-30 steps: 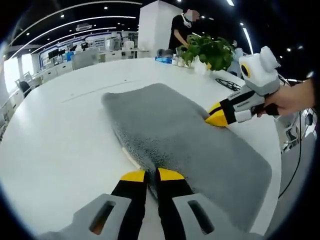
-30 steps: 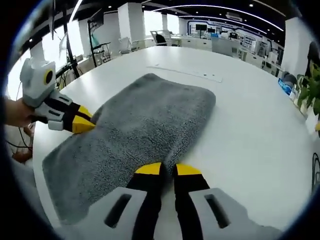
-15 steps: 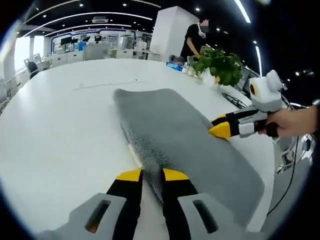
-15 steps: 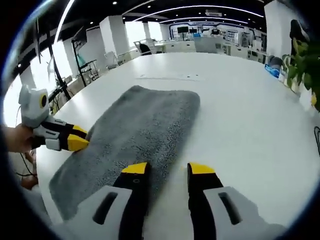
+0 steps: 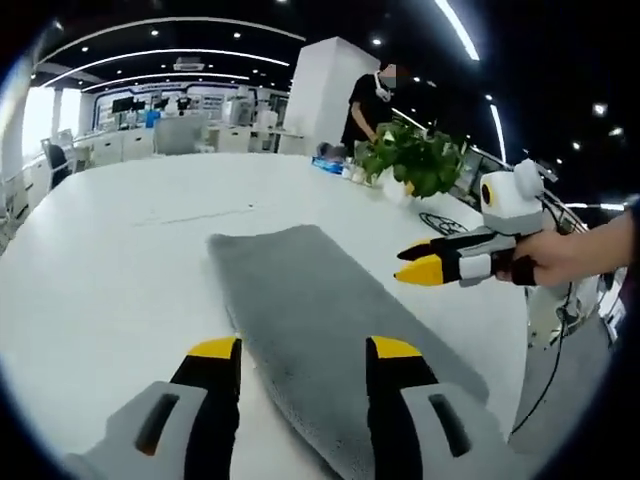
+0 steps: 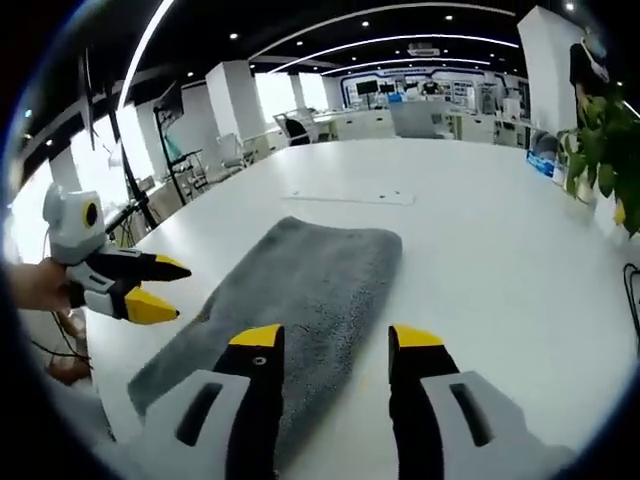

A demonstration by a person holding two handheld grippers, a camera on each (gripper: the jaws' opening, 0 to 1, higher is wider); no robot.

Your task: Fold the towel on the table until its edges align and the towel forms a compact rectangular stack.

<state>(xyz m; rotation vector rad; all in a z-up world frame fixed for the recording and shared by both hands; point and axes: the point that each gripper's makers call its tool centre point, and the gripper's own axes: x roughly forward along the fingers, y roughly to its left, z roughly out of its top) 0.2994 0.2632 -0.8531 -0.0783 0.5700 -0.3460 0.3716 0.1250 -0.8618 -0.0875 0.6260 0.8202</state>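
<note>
Your left gripper [image 5: 300, 350] hangs with its jaws spread wide and nothing between them, just above the near end of the towel [image 5: 320, 330]. Your right gripper [image 6: 335, 340] is likewise wide open and empty, poised over the same grey strip from its opposite long side.

The towel lies flat on the white table [image 5: 110, 250] as a long, narrow band, already doubled by the look of its thick edge. Its long axis runs away from both of you, from the near table edge toward the potted plant [image 5: 410, 160] and the table's middle. In the left gripper view the right gripper [image 5: 420, 262] hovers above the towel's right-hand long edge, apart from the cloth.

Both grippers sit about equally close to the near short end, one on either flank. Judging by that, the next fold probably needs you to take the two near corners and carry them along the long axis onto the far end.
</note>
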